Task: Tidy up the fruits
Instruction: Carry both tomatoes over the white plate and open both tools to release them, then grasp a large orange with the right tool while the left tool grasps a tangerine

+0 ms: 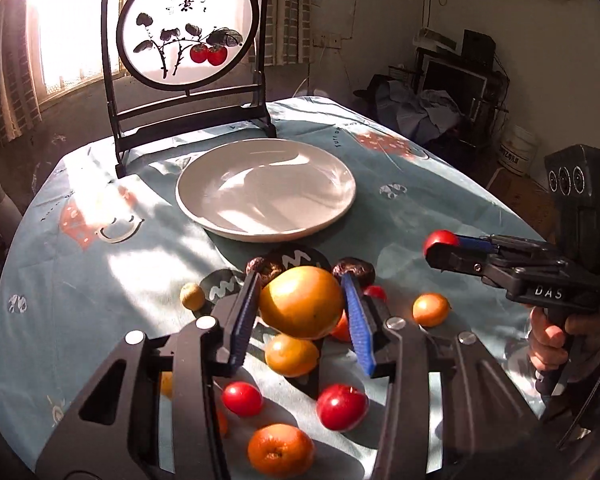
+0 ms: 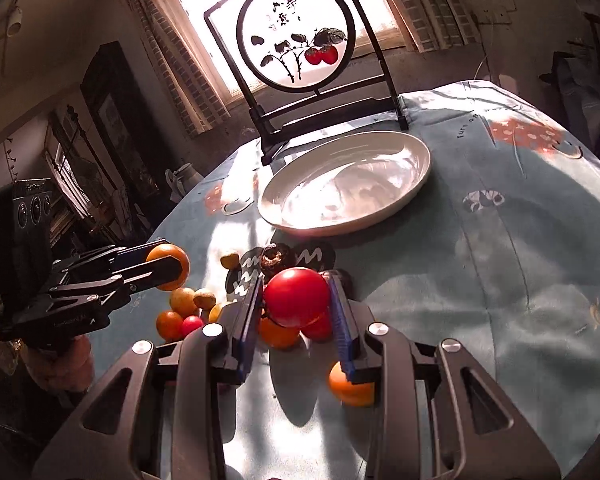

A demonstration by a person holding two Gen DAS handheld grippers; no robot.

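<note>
Orange and rounded, the large citrus [image 1: 302, 307] sat clamped between the blue pads of your left gripper [image 1: 303, 308] in the left wrist view, lifted clear of the loose fruit beneath it. The pads met it only at its sides, and a smooth, curved skin could have rolled out of that hold if you had tipped or jerked the tool; a drop from there would probably have scattered the small red fruit [image 1: 342, 407] and the mandarin [image 1: 280, 454] lying under your jaws. Straight ahead of the fingertips the white plate [image 1: 204, 216] lay empty, with bare cloth between. Beyond it the framed screen [image 1: 114, 120] stood close to the plate's far rim, so an overshoot risked a knock. Off to your right, your right gripper [image 1: 444, 250] was near enough that a converging path might have tangled the two tools.

From the right wrist view, that gripper was closed on a red fruit [image 2: 298, 297], held up over the pile. The plate lay ahead and slightly right of its tips, with open tablecloth [image 2: 500, 280] on that side down to the table's curved edge. Your left gripper [image 2: 168, 266] hung to the left with its orange load, and the dark wrinkled fruit [image 2: 274, 258] sat just past the tips.
</note>
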